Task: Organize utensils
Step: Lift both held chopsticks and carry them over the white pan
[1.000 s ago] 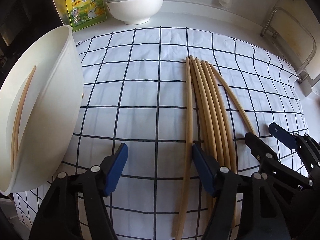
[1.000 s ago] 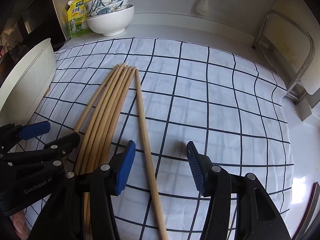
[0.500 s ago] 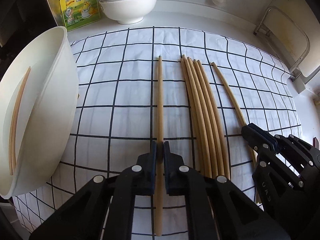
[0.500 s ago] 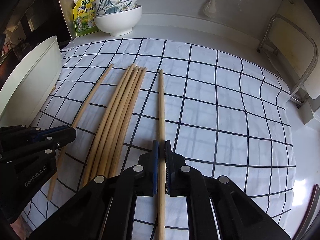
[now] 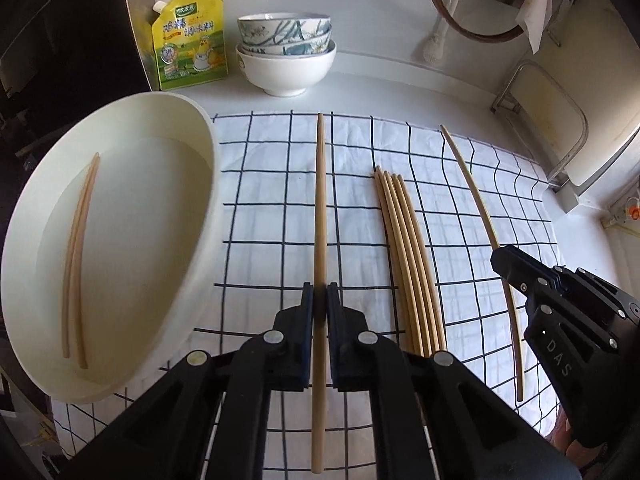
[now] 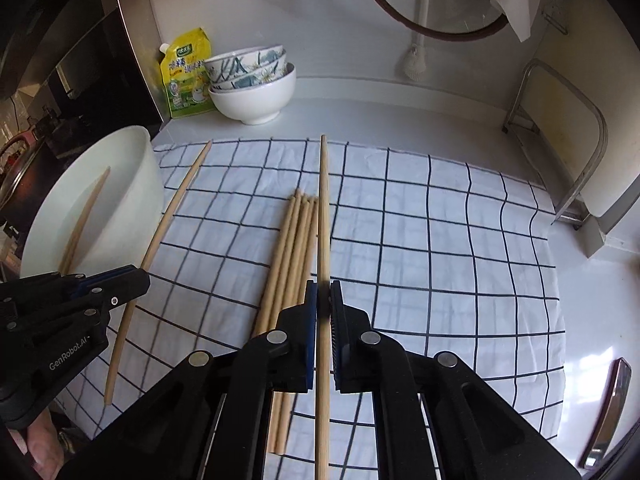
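Chopsticks (image 5: 408,256) lie bundled on checked cloth (image 5: 272,200) beside white basin (image 5: 120,240); each gripper (image 5: 319,304) (image 6: 323,300) clamps one chopstick (image 5: 319,200) (image 6: 324,216).

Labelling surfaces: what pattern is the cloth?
White cloth with a dark grid; clearest in the right wrist view.

Bright daylight, perhaps right-side; fisheye-warped edges
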